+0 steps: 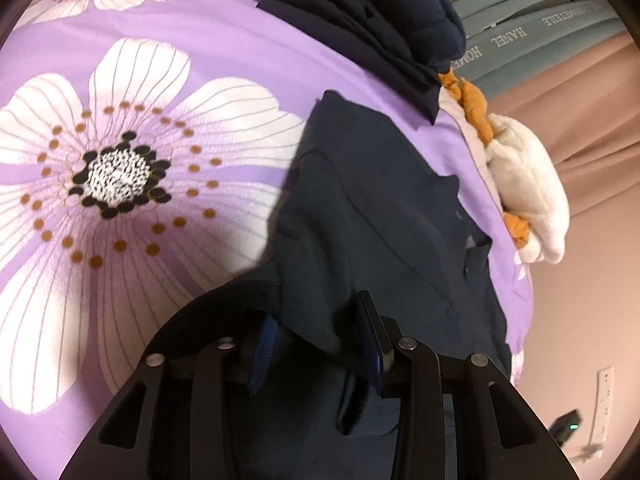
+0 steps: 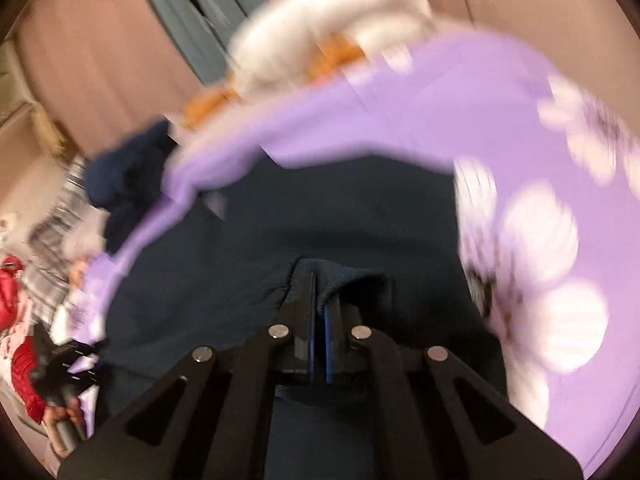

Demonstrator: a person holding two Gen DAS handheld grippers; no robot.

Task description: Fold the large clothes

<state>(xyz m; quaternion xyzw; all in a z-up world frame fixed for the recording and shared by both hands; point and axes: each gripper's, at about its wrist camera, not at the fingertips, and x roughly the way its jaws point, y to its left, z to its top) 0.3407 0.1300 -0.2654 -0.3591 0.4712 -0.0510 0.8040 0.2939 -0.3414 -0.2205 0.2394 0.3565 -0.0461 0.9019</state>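
A large dark navy garment (image 1: 384, 208) lies spread on a purple bedsheet with big white flowers (image 1: 120, 184). My left gripper (image 1: 320, 332) stands open, with a fold of the garment's edge lying between its blue-padded fingers (image 1: 370, 332). In the blurred right wrist view the same garment (image 2: 320, 216) fills the middle. My right gripper (image 2: 319, 300) is shut on a ribbed edge of the garment, bunched at its tips.
A folded stack of dark clothes (image 1: 360, 12) lies farther along the bed. A white and orange plush (image 1: 524, 192) sits at the bed's edge, also in the right wrist view (image 2: 320, 28). Pink curtains (image 1: 592, 120) hang behind. Red and plaid items (image 2: 24, 360) lie beside the bed.
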